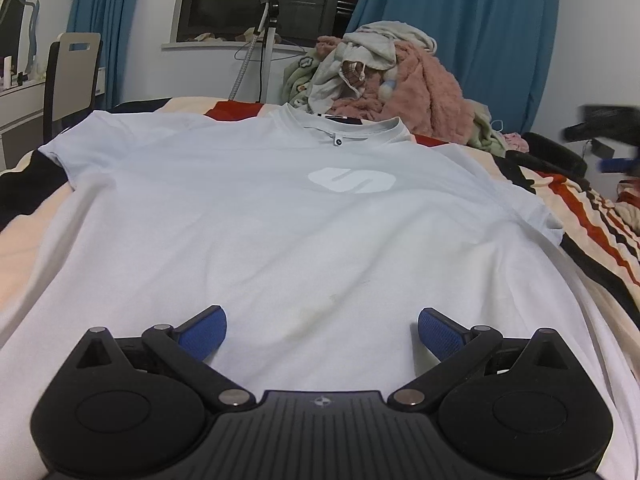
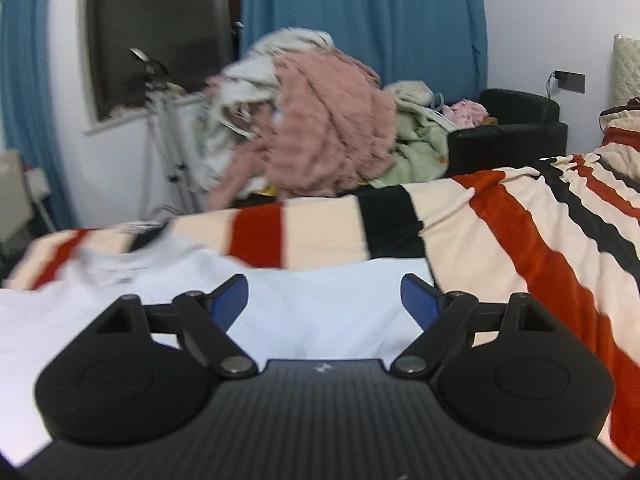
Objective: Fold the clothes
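Note:
A pale blue T-shirt with a white logo lies spread flat, front up, on the striped bed, collar at the far side. My left gripper is open and empty, low over the shirt's near hem. My right gripper is open and empty, over the shirt's right shoulder and sleeve. The right wrist view is blurred. The right gripper shows as a dark blur in the left wrist view.
The cream, red and black striped blanket covers the bed. A heap of pink, green and white clothes is piled beyond the collar. A chair and desk stand far left; a garment steamer stand is by the window. A black armchair stands beyond the bed.

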`<control>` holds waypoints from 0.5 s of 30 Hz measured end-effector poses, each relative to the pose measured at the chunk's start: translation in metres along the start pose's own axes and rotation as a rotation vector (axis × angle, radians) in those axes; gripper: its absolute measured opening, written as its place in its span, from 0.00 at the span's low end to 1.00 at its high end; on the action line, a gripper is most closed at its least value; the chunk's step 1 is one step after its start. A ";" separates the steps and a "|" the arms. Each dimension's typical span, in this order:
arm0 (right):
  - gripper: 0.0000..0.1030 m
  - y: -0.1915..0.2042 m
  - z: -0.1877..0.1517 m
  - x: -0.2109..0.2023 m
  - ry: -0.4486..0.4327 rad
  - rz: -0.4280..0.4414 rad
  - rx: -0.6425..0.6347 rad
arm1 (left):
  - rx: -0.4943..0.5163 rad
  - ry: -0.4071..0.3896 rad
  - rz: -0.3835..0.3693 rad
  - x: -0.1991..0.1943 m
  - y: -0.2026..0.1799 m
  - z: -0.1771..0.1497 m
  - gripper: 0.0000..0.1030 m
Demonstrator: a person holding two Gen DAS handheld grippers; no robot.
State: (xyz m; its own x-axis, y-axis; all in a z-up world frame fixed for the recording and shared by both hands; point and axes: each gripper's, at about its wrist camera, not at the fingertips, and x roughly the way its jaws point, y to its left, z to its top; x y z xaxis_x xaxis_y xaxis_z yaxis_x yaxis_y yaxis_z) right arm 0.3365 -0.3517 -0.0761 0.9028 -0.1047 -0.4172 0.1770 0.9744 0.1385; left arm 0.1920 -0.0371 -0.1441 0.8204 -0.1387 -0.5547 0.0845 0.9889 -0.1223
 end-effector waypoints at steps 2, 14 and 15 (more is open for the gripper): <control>0.82 0.009 -0.008 -0.047 -0.011 0.029 0.011 | -0.005 0.002 0.017 -0.004 0.001 0.001 1.00; 0.82 0.030 -0.103 -0.288 -0.095 0.149 0.089 | 0.040 -0.056 -0.016 -0.078 -0.006 0.002 0.98; 0.82 0.028 -0.109 -0.299 -0.112 0.155 0.089 | 0.045 -0.058 -0.037 -0.086 -0.009 0.001 0.97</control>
State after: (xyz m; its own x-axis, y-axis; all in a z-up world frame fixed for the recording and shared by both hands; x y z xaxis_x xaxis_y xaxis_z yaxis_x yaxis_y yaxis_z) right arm 0.0284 -0.2717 -0.0450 0.9589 0.0190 -0.2832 0.0620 0.9597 0.2743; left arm 0.1210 -0.0342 -0.0945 0.8476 -0.1731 -0.5015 0.1397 0.9847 -0.1037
